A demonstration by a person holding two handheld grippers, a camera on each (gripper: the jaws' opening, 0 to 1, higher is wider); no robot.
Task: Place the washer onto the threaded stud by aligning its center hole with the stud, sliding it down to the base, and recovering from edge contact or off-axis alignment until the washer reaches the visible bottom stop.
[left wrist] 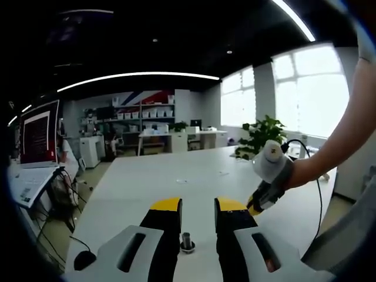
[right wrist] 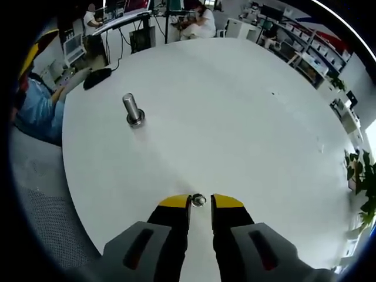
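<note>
A: Status on the small round silver metal washer point(right wrist: 198, 200)?

B: In the right gripper view it sits between the yellow tips of the right hand-held gripper point(right wrist: 200, 202), jaws a narrow gap apart with the washer in that gap. Can't tell if the pads actually pinch it or just bracket it. It's low over the round white table point(right wrist: 235, 117).

A: And the short silver threaded stud with the flanged base point(right wrist: 133, 110)?

B: Upright on the table, well apart from the washer, up and left of it in the right gripper view, toward the table edge. A black computer mouse point(right wrist: 97, 77) lies further beyond the stud, near the rim.

A: Left side?

B: Left hand-held gripper point(left wrist: 197, 205) is spread, nothing held. In the left gripper view the stud point(left wrist: 187, 241) stands on the table in the gap between its two jaws, closer to the camera than the yellow tips, not touching either. The right hand-held gripper point(left wrist: 254, 207) comes in right of the stud, held by a person's hand point(left wrist: 296, 173), cable trailing.
</note>
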